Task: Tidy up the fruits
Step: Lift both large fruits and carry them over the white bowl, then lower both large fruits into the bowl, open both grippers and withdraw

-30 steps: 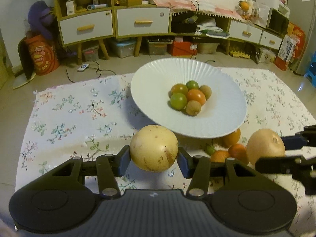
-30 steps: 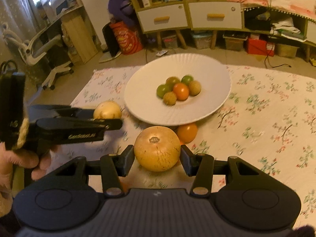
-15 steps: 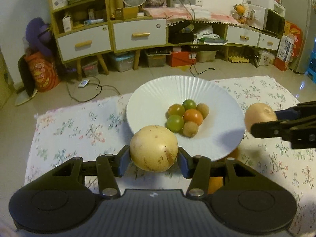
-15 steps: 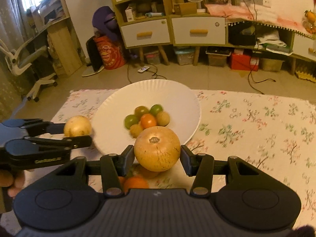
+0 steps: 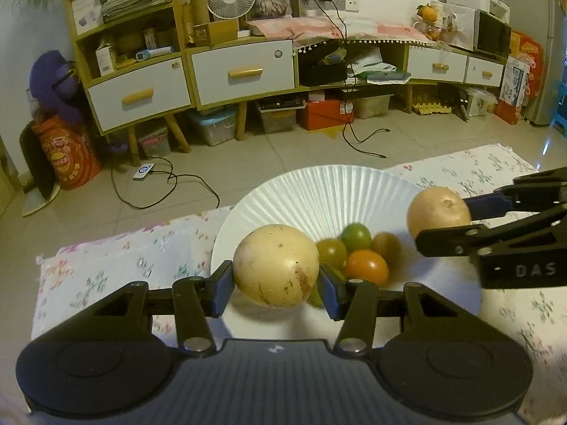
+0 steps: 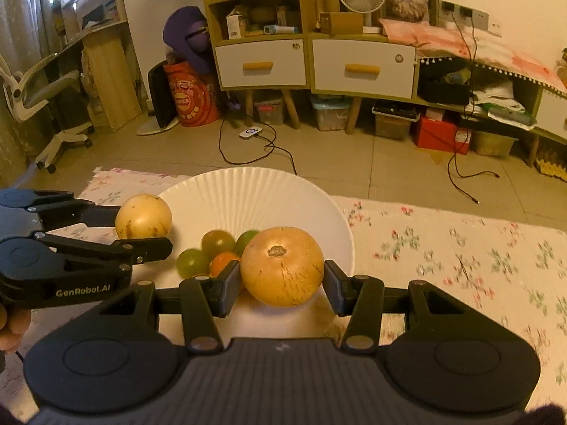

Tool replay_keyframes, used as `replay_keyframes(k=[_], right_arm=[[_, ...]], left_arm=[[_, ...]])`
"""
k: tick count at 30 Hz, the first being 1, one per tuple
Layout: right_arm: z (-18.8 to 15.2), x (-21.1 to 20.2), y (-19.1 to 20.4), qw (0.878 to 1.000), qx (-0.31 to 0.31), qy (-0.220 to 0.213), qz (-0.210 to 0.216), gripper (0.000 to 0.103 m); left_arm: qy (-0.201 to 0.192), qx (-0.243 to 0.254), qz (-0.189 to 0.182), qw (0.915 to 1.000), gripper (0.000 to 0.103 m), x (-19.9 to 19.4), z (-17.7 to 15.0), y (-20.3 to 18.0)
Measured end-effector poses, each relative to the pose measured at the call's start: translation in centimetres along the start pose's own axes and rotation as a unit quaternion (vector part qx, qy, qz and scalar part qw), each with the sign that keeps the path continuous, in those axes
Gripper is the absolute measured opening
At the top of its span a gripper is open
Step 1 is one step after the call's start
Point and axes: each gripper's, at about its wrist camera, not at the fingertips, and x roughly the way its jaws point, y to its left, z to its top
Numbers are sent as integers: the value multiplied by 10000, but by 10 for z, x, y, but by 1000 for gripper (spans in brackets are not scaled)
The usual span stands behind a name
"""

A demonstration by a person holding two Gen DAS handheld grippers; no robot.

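Pinching one pale round fruit (image 5: 275,265): left claw (image 5: 275,285), above plate (image 5: 319,194). Pinching one tan fruit (image 6: 281,265): right claw (image 6: 280,283), above the plate's right side. Plate holds small tomatoes (image 5: 365,265); floral cloth (image 6: 460,255) beneath.

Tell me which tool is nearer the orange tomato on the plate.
Left, though narrowly. The left tool, gripping a pale yellow fruit, hangs right beside the orange tomato. The right tool, gripping a tan fruit, hangs at the plate's right side.
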Motion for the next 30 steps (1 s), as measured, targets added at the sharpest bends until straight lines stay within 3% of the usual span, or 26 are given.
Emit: replay_keyframes(k=[9, 19, 30], right_arm=[[9, 21, -10, 9998, -12, -196, 67, 46], [9, 26, -8, 9978, -563, -236, 239, 46], [8, 27, -1, 9942, -1015, -192, 295, 46]], left_arm=[[-245, 86, -349, 9991, 40, 25, 18, 4], [-285, 520, -806, 9950, 40, 41, 22, -3], [-308, 674, -883, 9933, 41, 45, 19, -3]])
